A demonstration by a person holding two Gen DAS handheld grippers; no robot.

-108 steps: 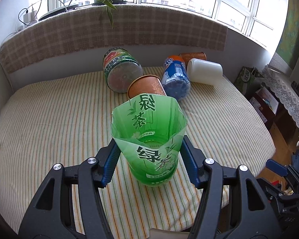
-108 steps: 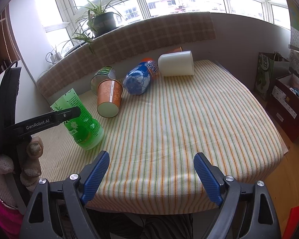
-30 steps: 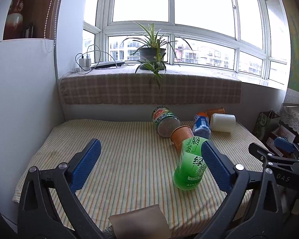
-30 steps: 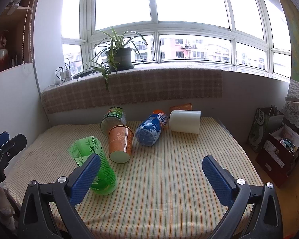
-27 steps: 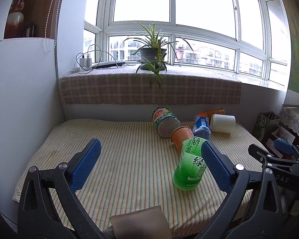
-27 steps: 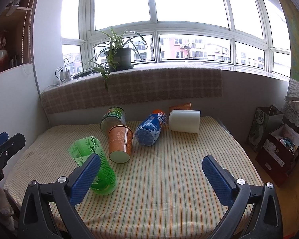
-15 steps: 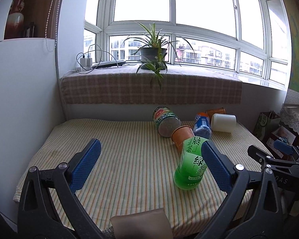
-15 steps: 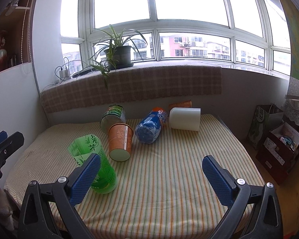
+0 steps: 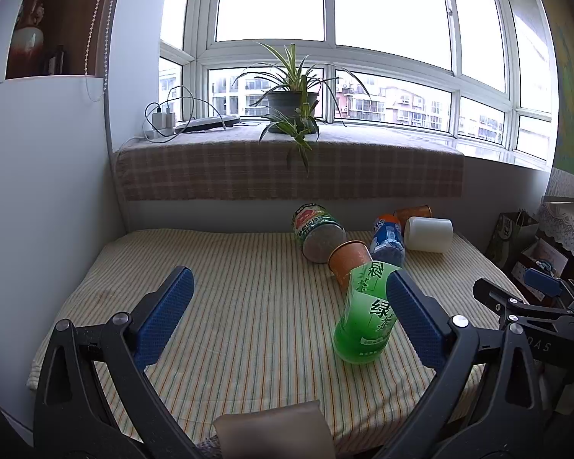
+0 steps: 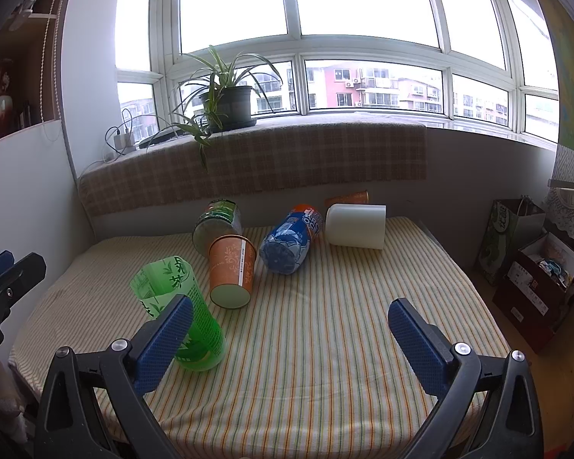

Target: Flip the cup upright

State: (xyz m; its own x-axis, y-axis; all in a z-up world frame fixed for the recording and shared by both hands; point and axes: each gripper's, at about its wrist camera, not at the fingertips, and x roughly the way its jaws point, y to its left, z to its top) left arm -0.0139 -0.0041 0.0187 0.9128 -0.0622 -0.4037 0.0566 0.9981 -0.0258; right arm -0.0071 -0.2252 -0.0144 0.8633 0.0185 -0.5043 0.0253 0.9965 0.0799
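A green plastic cup [image 9: 365, 313] with Chinese characters stands on its base on the striped cloth, leaning a little; it also shows in the right wrist view [image 10: 180, 317]. An orange paper cup [image 10: 231, 269] lies on its side just behind it, also seen in the left wrist view [image 9: 346, 258]. My left gripper [image 9: 287, 317] is open and empty, back from the table edge, its right finger overlapping the green cup. My right gripper [image 10: 291, 344] is open and empty over the near table edge.
More cups lie on their sides at the back: a green-and-red one [image 9: 317, 229], a blue one [image 10: 291, 241], a white one [image 10: 356, 225], a second orange one [image 10: 348, 198]. A potted plant [image 10: 229, 107] sits on the sill. Bags and boxes [image 10: 535, 267] stand on the floor at right.
3.6 s ago my left gripper closely flanked the green cup; it has since pulled back from the table. Over the last second both grippers barely moved.
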